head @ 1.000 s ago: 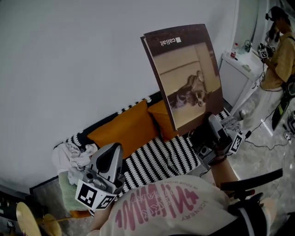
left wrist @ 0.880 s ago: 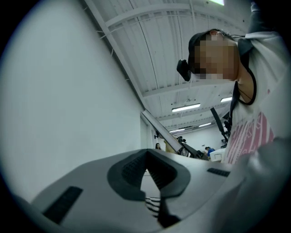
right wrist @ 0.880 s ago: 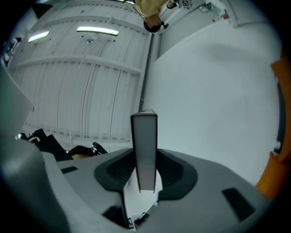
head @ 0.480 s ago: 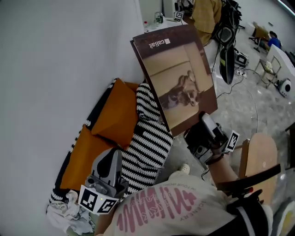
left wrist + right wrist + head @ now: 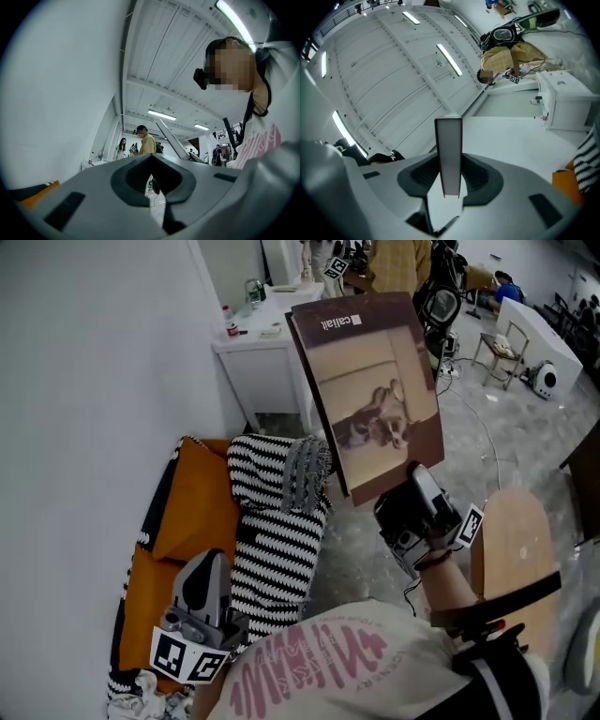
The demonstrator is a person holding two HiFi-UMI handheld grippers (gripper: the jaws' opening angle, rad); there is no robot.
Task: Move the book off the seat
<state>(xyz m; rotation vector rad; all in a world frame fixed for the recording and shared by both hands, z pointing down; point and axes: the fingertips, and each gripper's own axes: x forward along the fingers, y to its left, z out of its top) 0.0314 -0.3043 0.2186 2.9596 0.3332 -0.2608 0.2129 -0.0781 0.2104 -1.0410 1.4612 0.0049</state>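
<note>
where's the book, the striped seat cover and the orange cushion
book (image 5: pixel 370 381), head view, middle of its front cover
striped seat cover (image 5: pixel 277 540), head view, middle of the striped top
orange cushion (image 5: pixel 192 507), head view, its broad face

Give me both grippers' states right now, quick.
Left gripper: shut, nothing between its jaws.
Right gripper: shut on the book, gripping it at its lower edge, clear of the seat.
</note>
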